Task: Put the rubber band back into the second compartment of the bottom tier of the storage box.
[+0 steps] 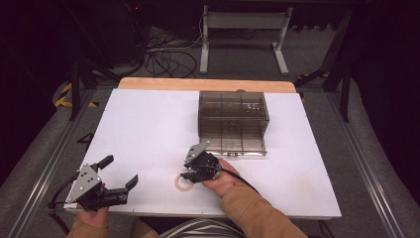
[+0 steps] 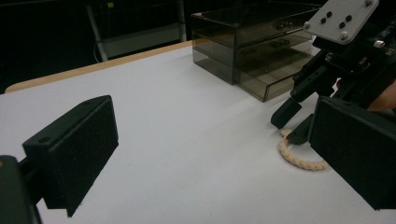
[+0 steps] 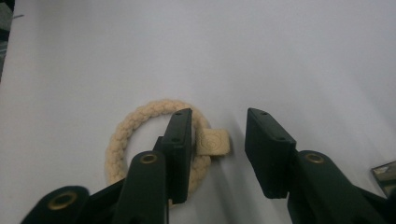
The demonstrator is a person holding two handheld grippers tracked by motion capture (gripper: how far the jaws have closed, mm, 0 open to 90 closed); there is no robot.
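Your right tool is down on the white table, jaws partly apart, straddling one side of the cream braided rope ring. In the right gripper view one jaw sits inside the ring, over its braid, the other outside; the ring's small square cream tag lies in the gap between them. Pads aren't pressing on the tag or the rope; nothing is gripped yet. The ring lies flat on the table, near the front edge, well in front of the smoky transparent plastic drawer box that stands toward the back. Your left tool is at the front left corner, well apart from the ring, jaws wide apart with nothing in them. The left gripper view shows the ring under the right tool's jaw tips.
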